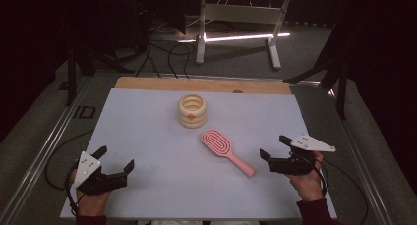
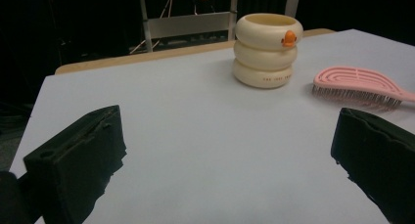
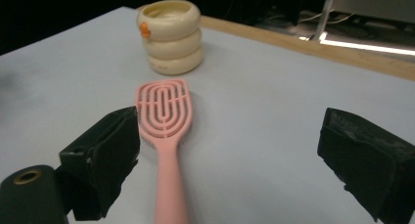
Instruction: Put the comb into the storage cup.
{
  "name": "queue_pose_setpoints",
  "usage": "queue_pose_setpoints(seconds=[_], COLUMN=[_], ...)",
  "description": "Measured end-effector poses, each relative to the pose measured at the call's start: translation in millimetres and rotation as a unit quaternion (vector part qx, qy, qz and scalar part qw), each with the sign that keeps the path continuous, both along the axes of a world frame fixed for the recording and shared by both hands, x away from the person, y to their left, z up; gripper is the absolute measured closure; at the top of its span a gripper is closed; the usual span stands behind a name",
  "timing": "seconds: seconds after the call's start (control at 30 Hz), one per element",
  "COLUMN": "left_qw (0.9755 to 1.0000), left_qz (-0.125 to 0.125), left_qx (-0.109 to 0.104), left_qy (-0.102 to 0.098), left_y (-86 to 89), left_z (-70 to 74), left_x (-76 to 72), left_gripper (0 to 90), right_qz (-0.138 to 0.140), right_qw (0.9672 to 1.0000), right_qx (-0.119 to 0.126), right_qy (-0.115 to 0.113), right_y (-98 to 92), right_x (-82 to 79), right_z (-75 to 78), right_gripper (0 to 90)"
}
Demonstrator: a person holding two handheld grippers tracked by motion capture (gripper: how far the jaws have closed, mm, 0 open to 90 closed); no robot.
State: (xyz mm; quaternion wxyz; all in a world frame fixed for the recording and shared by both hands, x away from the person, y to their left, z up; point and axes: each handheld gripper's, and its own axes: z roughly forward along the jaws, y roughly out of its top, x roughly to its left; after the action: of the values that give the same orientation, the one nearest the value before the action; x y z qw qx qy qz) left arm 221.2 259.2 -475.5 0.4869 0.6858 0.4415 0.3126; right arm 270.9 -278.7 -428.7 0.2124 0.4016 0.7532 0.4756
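Note:
A pink hairbrush (image 1: pixel 225 151) (image 2: pixel 359 85) (image 3: pixel 166 119) lies bristles down in the middle of the white table top (image 1: pixel 147 126), its handle pointing toward the near right. Behind it stands a cream ringed cup (image 1: pixel 192 110) (image 2: pixel 267 49) (image 3: pixel 171 35) with a small orange mark on its side. My right gripper (image 1: pixel 275 147) (image 3: pixel 230 155) is open just right of the handle's end, with the handle beside its left jaw. My left gripper (image 1: pixel 115 158) (image 2: pixel 230 160) is open near the front left corner, nothing between its jaws.
A wooden strip (image 1: pixel 201 84) runs along the table's far edge. Beyond it, on the floor, stand a white metal frame (image 1: pixel 236 23) and loose cables (image 1: pixel 162 53). Metal rails (image 1: pixel 44 151) border the table on both sides.

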Motion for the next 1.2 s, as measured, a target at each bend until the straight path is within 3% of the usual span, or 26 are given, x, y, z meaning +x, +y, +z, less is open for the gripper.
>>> queue_pose_setpoints(seconds=[0.33, 0.53, 0.77, 0.97, 1.2], left_qw=[1.0, 0.9999, 1.0, 0.9999, 0.9999], left_qz=[0.006, 0.011, 0.008, 0.009, 0.01], left_qx=[0.003, -0.003, 0.002, 0.002, 0.001], left_qy=[0.001, 0.0, 0.002, 0.005, 0.004], left_y=[0.3, 1.9, -0.7, 0.3, 0.8], left_z=[-1.9, -1.9, -2.8, -4.1, -4.2], left_x=[0.3, 0.6, 2.6, 3.0, 2.7], left_gripper=[0.2, 0.2, 0.2, 0.2, 0.2], right_qz=[0.014, 0.022, 0.045, 0.06, 0.075], right_qw=[0.9991, 0.9966, 0.9888, 0.9794, 0.9717], right_qx=[-0.033, -0.065, -0.121, -0.16, -0.181], right_qy=[0.022, 0.045, 0.075, 0.107, 0.132], right_y=[21.8, 36.7, 57.9, 75.9, 91.1], right_x=[15.2, 26.2, 41.2, 52.5, 60.5], right_z=[4.0, 11.1, 7.4, 1.1, -6.6], right_gripper=[8.5, 8.6, 9.2, 9.2, 9.2])
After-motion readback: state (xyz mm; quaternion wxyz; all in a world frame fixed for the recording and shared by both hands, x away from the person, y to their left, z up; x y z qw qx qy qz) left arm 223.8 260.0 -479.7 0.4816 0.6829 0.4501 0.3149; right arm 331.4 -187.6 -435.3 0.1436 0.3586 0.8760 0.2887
